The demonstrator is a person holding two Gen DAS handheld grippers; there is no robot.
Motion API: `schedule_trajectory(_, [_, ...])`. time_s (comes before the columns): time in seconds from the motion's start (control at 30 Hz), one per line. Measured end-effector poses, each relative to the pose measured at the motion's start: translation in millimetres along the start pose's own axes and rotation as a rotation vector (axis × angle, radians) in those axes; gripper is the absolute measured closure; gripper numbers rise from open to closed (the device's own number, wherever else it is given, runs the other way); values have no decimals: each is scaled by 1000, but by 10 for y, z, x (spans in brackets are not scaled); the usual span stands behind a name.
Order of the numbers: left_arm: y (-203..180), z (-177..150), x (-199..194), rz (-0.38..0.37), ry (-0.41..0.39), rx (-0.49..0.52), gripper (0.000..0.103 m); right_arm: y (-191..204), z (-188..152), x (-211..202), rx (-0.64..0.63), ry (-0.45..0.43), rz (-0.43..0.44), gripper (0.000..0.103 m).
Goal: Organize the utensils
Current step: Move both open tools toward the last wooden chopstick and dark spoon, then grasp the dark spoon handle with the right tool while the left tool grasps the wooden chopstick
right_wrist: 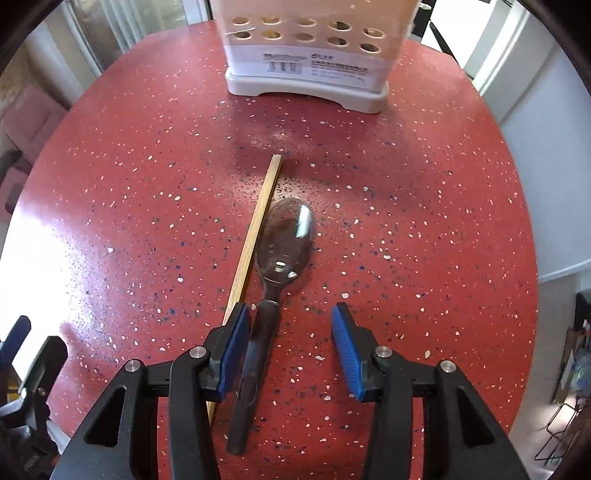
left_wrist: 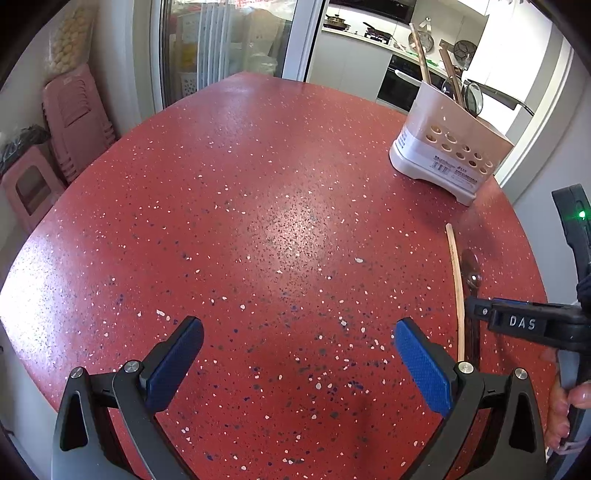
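A metal spoon (right_wrist: 284, 240) with a dark handle lies on the red speckled table (right_wrist: 406, 221), bowl toward the holder. A wooden chopstick (right_wrist: 255, 229) lies along its left side. My right gripper (right_wrist: 290, 317) is open, low over the table, with the spoon handle between its blue pads, close to the left pad (right_wrist: 236, 347). The beige utensil holder (right_wrist: 306, 48) stands at the far edge; in the left wrist view the holder (left_wrist: 450, 147) holds several utensils. My left gripper (left_wrist: 299, 332) is open and empty over the table's middle. The spoon (left_wrist: 471, 269), chopstick (left_wrist: 456, 280) and right gripper (left_wrist: 480, 310) show at the right.
Pink plastic stools (left_wrist: 70, 122) are stacked left of the table. A glass door (left_wrist: 221, 44) and a kitchen counter (left_wrist: 369, 33) lie beyond the table's far edge. The table edge (right_wrist: 532, 258) curves close on the right.
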State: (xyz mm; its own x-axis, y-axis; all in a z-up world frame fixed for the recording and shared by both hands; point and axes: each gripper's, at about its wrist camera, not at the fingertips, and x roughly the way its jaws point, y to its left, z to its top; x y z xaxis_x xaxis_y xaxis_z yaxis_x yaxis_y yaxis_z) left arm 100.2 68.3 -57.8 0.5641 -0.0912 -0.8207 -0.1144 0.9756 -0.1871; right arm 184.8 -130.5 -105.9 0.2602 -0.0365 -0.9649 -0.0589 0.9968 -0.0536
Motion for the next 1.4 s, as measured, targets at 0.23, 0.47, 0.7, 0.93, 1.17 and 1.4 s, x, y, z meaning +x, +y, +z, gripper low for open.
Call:
schedule_trajectory(0.23, [-85,51,15,-20,9,36,0,-69,26,-2,-4,6,13,86])
schedule_trajectory(0.47, [-399,87,100,-47,55,128,0,-301,-19,-12,27,-29,120,90])
schedule_trajectory(0.7, [-834,103,284,-75,113,233,0,-739,-116,-58,78,-59,203,90])
schedule_trajectory(0.93, [-1281,176,529,-51,161,330,0,-1111,-173,-126,125,-80,242,90])
schedule_trajectory(1.17, [-1510,245,740,-13,207,398,0,-1236,-277,-300,145,-104,272,91])
schedule_trajectory(1.4, [-1622,347,861,-20,260,414,0,-1309,-354,-379,152,-118,306,91])
